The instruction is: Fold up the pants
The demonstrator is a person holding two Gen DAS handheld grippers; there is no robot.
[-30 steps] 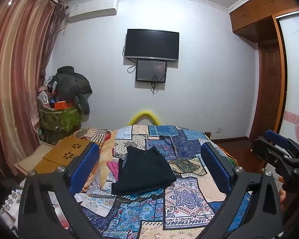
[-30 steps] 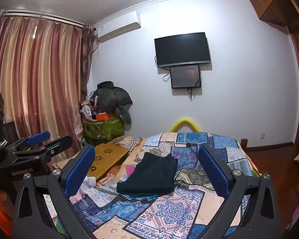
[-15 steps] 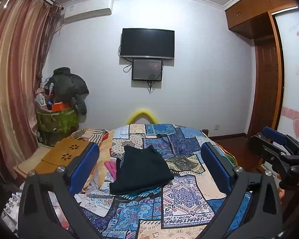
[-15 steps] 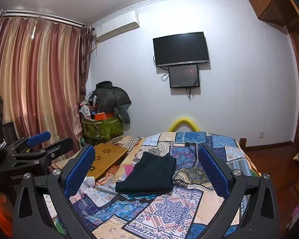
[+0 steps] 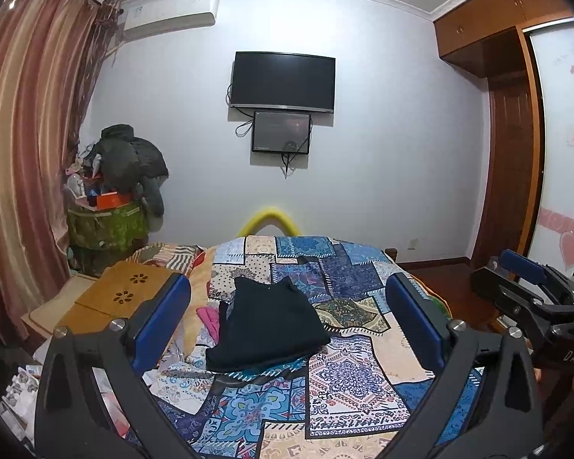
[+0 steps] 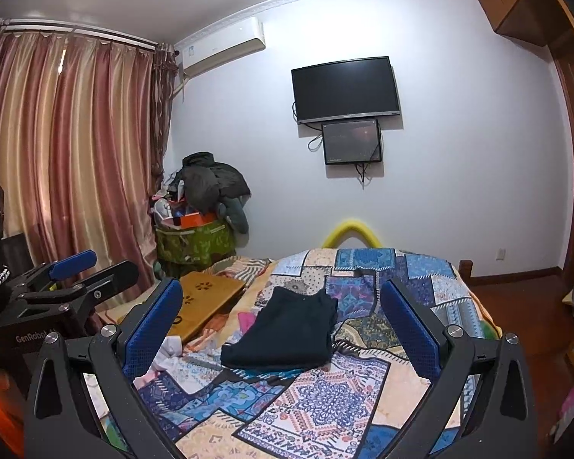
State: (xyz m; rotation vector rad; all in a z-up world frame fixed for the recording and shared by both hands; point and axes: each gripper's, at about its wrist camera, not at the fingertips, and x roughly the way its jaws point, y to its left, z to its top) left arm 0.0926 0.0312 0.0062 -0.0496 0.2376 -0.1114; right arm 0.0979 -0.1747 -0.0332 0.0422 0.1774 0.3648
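We see the pants (image 5: 266,325) lying folded at twelve o'clock, well apart from the left gripper (image 5: 287,317) and right gripper (image 6: 281,325), both spread wide and empty, equally far.

Both cameras are drifting, nothing on the bed is being touched. In the left wrist view the television (image 5: 283,79) slides leftward, and the right gripper (image 5: 532,290) at the right edge creeps left with it. In the right wrist view the television (image 6: 345,90) edges left too, and the folded pants (image 6: 285,334) shift slightly left.
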